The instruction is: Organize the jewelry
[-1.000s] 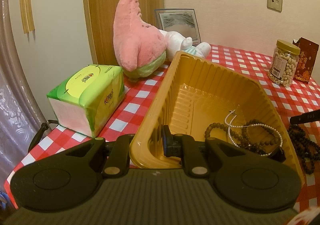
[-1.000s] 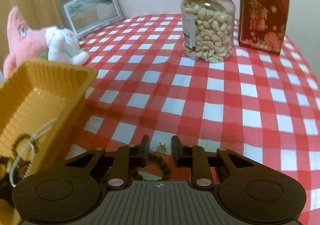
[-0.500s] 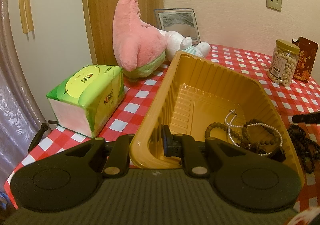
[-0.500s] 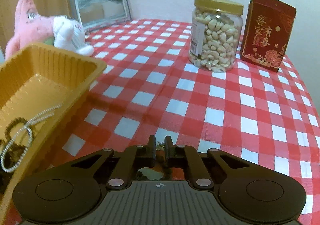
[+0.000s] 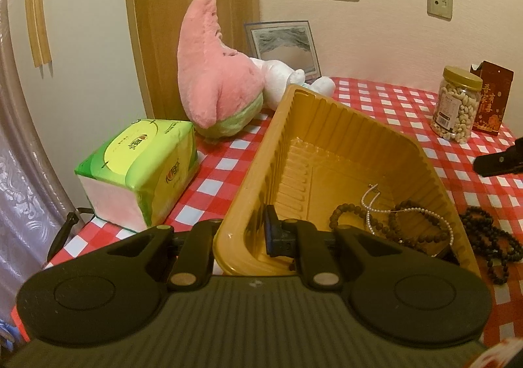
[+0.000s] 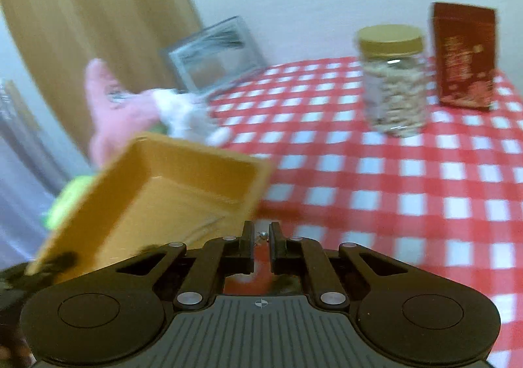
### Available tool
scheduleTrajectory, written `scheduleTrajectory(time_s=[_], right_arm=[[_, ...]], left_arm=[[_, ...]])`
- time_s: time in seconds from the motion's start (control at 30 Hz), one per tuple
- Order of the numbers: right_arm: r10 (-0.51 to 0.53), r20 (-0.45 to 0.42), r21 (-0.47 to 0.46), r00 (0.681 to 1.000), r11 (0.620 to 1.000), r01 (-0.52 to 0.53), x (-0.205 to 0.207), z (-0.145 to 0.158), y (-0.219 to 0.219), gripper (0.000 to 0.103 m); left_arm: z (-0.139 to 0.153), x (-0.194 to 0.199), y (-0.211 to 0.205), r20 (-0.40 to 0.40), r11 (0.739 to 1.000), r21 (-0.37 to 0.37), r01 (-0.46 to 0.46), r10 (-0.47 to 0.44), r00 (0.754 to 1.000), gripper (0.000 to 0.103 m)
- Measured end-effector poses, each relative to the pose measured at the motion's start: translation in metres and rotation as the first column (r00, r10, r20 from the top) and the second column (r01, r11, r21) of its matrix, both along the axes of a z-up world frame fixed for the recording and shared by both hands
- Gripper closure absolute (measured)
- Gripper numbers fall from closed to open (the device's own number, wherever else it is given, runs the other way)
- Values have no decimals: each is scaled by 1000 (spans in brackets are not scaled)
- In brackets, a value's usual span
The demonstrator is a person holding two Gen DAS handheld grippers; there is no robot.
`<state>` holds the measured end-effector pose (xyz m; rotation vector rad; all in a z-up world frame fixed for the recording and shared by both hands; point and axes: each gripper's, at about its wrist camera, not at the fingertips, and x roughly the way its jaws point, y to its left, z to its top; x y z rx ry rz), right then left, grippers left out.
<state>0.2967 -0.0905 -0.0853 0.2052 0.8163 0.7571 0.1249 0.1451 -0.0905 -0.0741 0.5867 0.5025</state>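
A: Table first. Red-and-white checked cloth (image 5: 385, 99) over the whole top. Biggest thing on it?

B: Pink plush (image 5: 215, 73), well ahead of the left gripper's fingers, tissue pack (image 5: 140, 168) ahead-left of them. Then the yellow tray (image 5: 343, 139). Left gripper (image 5: 240, 237) is clamped on the tray's near wall, one finger outside, one inside.

A: Tray contents?

B: Brown bead bracelets (image 5: 353, 214) and a pearl strand (image 5: 421, 214), lying on the tray floor just right of the inner finger. A dark bead necklace (image 5: 490, 237) on the cloth outside the tray's right wall.

A: Right gripper?

B: Right gripper (image 6: 260, 237) has its fingers drawn nearly together; they have just been closing. A small metal bit (image 6: 261, 234), maybe a clasp, shows in the narrow gap at the tips. View is blurred; I cannot tell what it belongs to. The tray sits left of those fingers.

A: Far side?

B: Nut jar (image 6: 392, 80) and red box (image 6: 464, 54), well ahead-right of the right fingers.
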Motion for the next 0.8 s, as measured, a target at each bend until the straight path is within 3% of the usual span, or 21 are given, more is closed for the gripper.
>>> scheduleTrajectory(time_s=[0.17, 0.3, 0.53, 0.8], right_arm=[[123, -65, 56, 990, 991, -119, -17, 2, 33, 95], [182, -121, 43, 976, 983, -178, -25, -6, 55, 95], [197, -179, 62, 964, 980, -189, -32, -11, 63, 94], [171, -171, 85, 970, 984, -159, -32, -3, 53, 91]], left_arm=[[2, -1, -2, 5, 1000, 4, 3, -3, 1000, 92], [2, -1, -2, 7, 1000, 3, 7, -7, 1000, 92], [2, -1, 0, 0, 1000, -1, 9, -9, 1000, 92], [1, -1, 2, -2, 1000, -6, 16, -16, 1000, 92]])
